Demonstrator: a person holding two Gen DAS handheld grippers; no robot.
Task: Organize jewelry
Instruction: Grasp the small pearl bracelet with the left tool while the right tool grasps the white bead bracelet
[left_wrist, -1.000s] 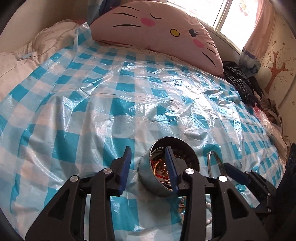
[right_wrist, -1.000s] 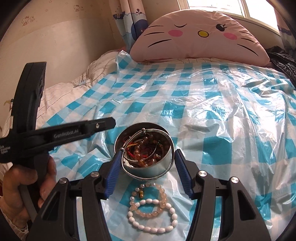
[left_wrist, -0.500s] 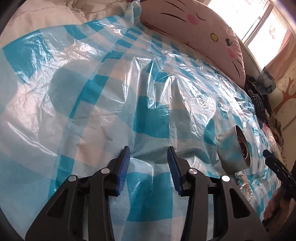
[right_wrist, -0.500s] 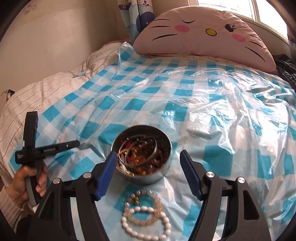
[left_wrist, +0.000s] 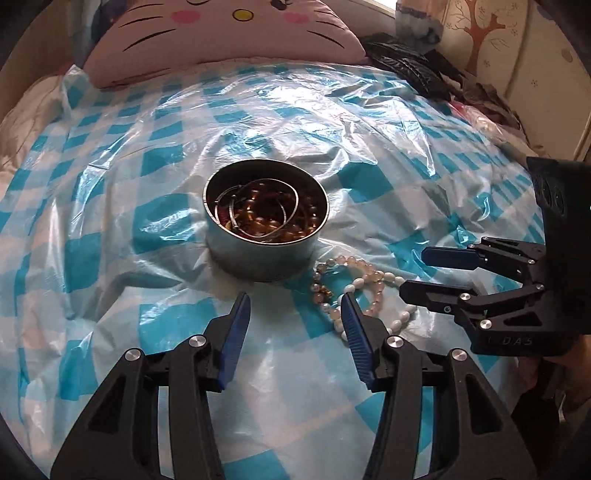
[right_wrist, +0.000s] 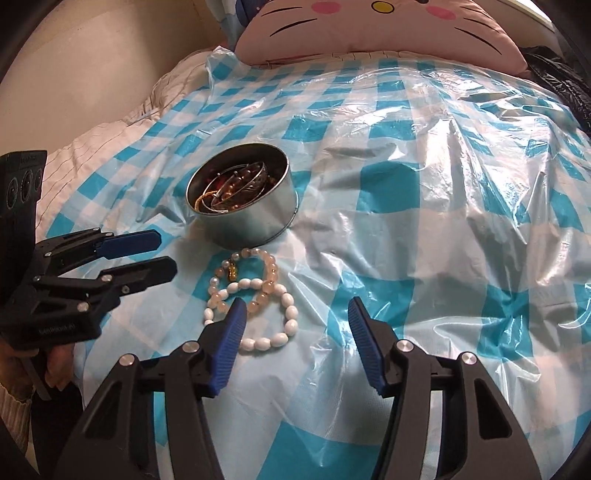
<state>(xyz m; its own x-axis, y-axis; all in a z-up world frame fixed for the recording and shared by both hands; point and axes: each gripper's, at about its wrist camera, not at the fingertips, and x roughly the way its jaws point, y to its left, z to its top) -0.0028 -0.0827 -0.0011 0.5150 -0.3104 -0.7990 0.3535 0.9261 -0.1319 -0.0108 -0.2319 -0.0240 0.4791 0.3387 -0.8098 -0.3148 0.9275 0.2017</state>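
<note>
A round metal tin (left_wrist: 258, 254) full of bangles and brown beads stands on the blue-checked plastic sheet (left_wrist: 369, 147). Just in front of it lie a peach bead bracelet (right_wrist: 271, 271) and a white bead bracelet (right_wrist: 290, 325), overlapping. My left gripper (left_wrist: 294, 299) hovers before the tin, jaws opening, only sheet between them; the bracelets (left_wrist: 369, 280) lie by its right finger. My right gripper (right_wrist: 297, 302) hangs over the white bracelet, jaws closing, pads not touching the beads. Each gripper shows in the other's view: right gripper (left_wrist: 413, 271), left gripper (right_wrist: 166, 254).
A big pink cat-face pillow (left_wrist: 229, 33) lies at the head of the bed. Dark clothes (left_wrist: 413, 70) are piled at the far right edge. A white quilt (right_wrist: 110, 136) borders the sheet on the left. A hand (right_wrist: 55, 365) holds the left gripper.
The left gripper swung away over bare sheet, then came back to face the tin from a little farther off. The right gripper drew back from around the tin to above the bracelets.
</note>
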